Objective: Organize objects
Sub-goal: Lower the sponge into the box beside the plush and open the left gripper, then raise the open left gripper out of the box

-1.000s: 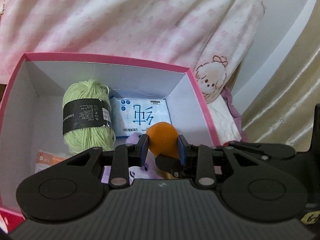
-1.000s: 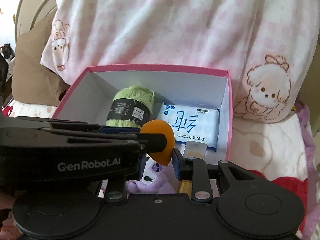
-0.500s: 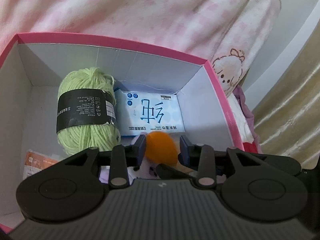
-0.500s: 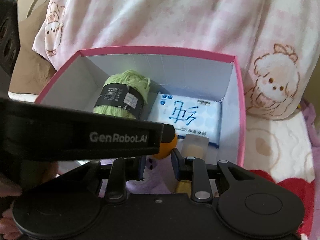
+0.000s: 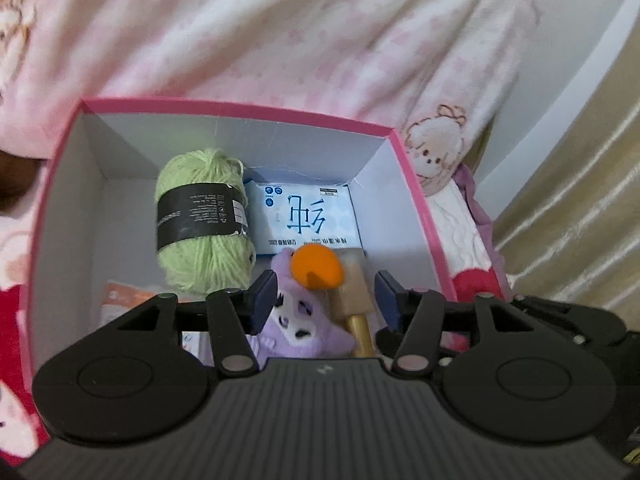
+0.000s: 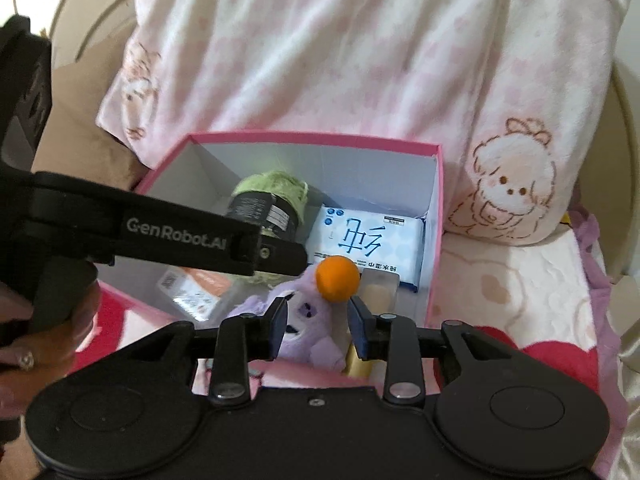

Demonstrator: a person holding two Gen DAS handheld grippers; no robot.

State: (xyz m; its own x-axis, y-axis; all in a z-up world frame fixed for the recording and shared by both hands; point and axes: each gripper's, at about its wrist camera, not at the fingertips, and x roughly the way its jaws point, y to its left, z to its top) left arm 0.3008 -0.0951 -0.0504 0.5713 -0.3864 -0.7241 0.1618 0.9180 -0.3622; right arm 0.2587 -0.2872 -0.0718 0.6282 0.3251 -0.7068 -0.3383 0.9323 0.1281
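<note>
Readable writing: "GenRobot.AI" in pale letters along the black arm of the left gripper, seen from the right wrist. The blue-and-white soft tissue pack carries one large blue character plus a line of small print, too fine to read. The black paper band around the light-green yarn skein has small white text and a white label patch, illegible.

Pink-rimmed, white-lined cardboard box sits on a bed cover printed with red and pink shapes, against a pink checked cartoon blanket. Yarn lies mid-box, tissue pack just beside it in the far right corner. Orange egg-shaped sponge rests on the purple plush toy at the near wall. A beige block with a gold stem sits beside them.

Left gripper: jaws have just been opening, pads apart, clear of the sponge. Right gripper: jaws have just been opening, slightly apart, plush between them, pads not pressing it.

Open floor remains on the box's left side, except an orange-and-white packet near the front.
</note>
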